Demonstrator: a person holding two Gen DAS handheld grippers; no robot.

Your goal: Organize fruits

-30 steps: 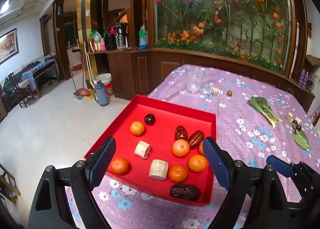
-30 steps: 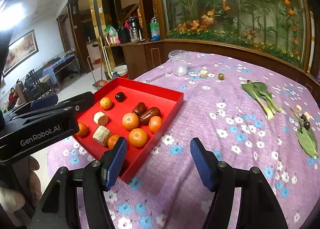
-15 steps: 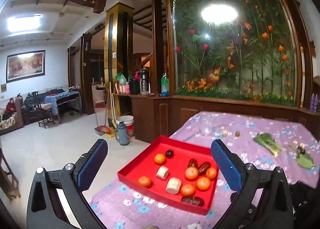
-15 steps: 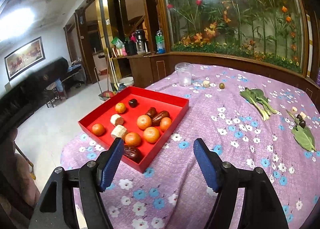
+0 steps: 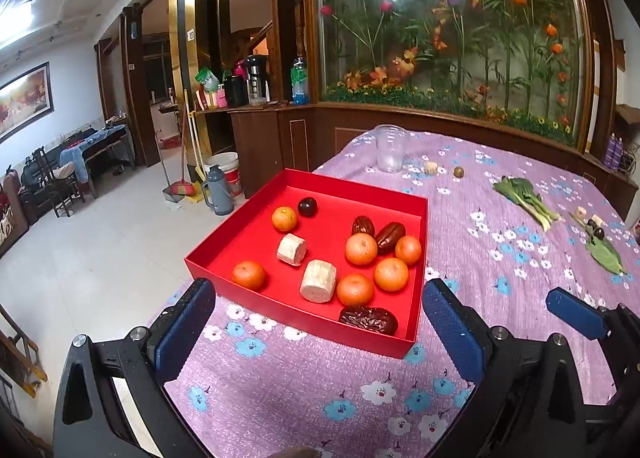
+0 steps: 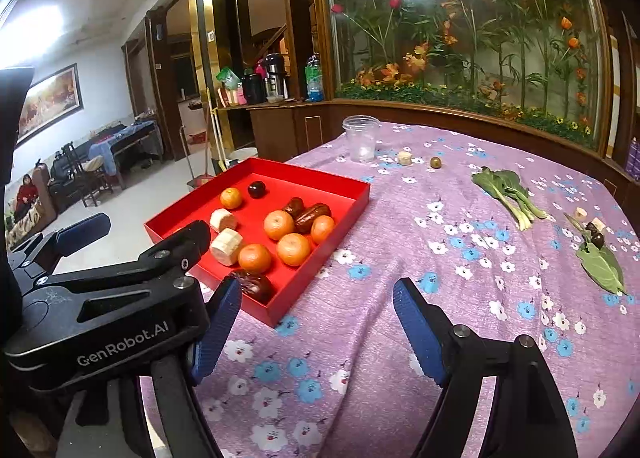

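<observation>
A red tray [image 5: 296,316] lies on the purple flowered cloth near the table's left edge. It holds several oranges [image 5: 361,249], three brown dates [image 5: 368,319], two white cut chunks [image 5: 318,281] and a dark plum [image 5: 307,206]. My left gripper [image 5: 320,324] hangs open just short of the tray's near wall, with nothing between its blue pads [image 5: 184,322]. My right gripper [image 6: 316,332] is over bare cloth to the right of the tray; its jaws are opening and hold nothing. The left gripper's black body [image 6: 104,310] fills the lower left of the right wrist view.
A clear plastic cup [image 5: 389,148] stands behind the tray, with a white chunk [image 5: 431,167] and a small brown fruit [image 5: 458,172] beside it. Green vegetables [image 5: 524,198] and a leaf with small pieces [image 5: 604,254] lie at right. The floor drops away left of the tray.
Both grippers' jaws have widened. The left gripper drew back and tipped up from the tray, then came down near it again. The right gripper backed away from the tray's corner.
</observation>
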